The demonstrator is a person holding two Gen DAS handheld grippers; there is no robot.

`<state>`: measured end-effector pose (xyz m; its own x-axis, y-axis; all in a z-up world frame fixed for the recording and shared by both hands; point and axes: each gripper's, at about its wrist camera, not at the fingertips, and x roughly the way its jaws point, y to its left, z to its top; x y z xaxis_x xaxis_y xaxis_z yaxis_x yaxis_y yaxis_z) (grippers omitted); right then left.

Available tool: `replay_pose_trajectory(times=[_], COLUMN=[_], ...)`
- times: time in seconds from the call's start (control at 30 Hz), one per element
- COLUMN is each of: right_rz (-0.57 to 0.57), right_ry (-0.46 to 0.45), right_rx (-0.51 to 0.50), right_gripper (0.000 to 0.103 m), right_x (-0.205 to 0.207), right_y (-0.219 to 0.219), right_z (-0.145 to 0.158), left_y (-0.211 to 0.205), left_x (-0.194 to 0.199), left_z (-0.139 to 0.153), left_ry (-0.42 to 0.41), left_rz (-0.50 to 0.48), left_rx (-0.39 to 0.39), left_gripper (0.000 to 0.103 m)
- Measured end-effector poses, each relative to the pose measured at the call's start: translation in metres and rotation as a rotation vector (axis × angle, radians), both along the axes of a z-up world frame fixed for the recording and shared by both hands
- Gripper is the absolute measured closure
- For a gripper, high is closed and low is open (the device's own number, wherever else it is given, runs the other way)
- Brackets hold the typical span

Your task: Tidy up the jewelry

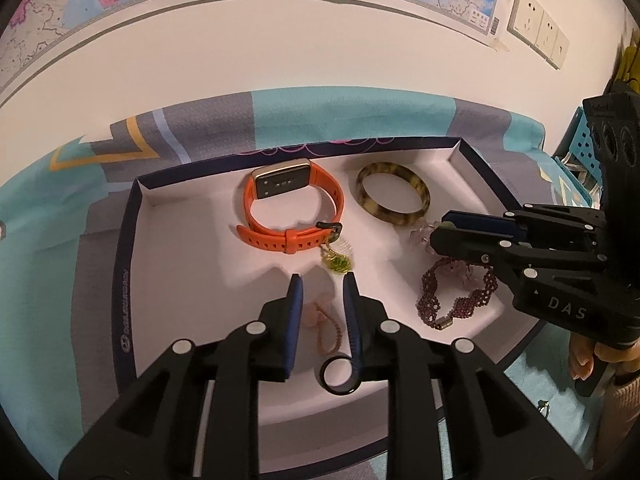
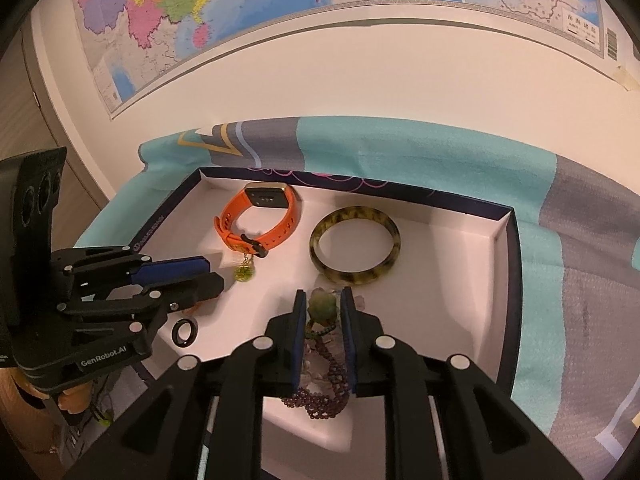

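Several pieces of jewelry lie in a shallow white tray with dark blue walls on a teal-and-grey cloth. Orange-strapped watch and mottled tortoiseshell bangle sit at the far side; a small green pendant touches the watch strap. Left gripper, fingers narrowly parted and holding nothing, hovers over a pink beaded bracelet beside a black ring. Right gripper, fingers narrow, flanks a green beaded piece above a dark purple beaded bracelet; contact cannot be told.
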<state>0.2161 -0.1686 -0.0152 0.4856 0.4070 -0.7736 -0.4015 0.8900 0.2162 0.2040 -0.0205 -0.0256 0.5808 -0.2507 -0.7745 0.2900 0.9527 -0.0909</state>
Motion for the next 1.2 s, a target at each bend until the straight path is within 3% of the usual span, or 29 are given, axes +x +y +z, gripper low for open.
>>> replay_pose_trajectory(times=[0.47,0.6,0.77,1.0,1.2], right_rz=[-0.032,-0.009,0.022,0.064,0.056], right_ry=[-0.042,-0.059,-0.087,-0.109,-0.066], right_rx=[0.060,0.063,0.073,0.064,0.041], right_gripper=[0.078,0.071,0.063,0.054,0.045], right_x=[-0.012,-0.027,-0.054,-0.099,-0.137], right_y=[-0.017,-0.019,-0.023,-0.033,-0.045], right_z=[0.022,0.030,0.042,0.048,0.030], left_y=[0.013,0.019,0.033,0.040,0.038], left_x=[-0.036,-0.059,-0.092,-0.135,-0.165], left_z=[0.028,0.039,0.047,0.038,0.025], left_ry=[-0.102,-0.160,-0.191,-0.196,-0.178], left_rz=[0.014,0.022,0.027,0.002,-0.018], left_rx=[0.017,0.039,0.012,0.051,0.076], left_gripper=[0.065,0.057,0.053,0.049,0.046])
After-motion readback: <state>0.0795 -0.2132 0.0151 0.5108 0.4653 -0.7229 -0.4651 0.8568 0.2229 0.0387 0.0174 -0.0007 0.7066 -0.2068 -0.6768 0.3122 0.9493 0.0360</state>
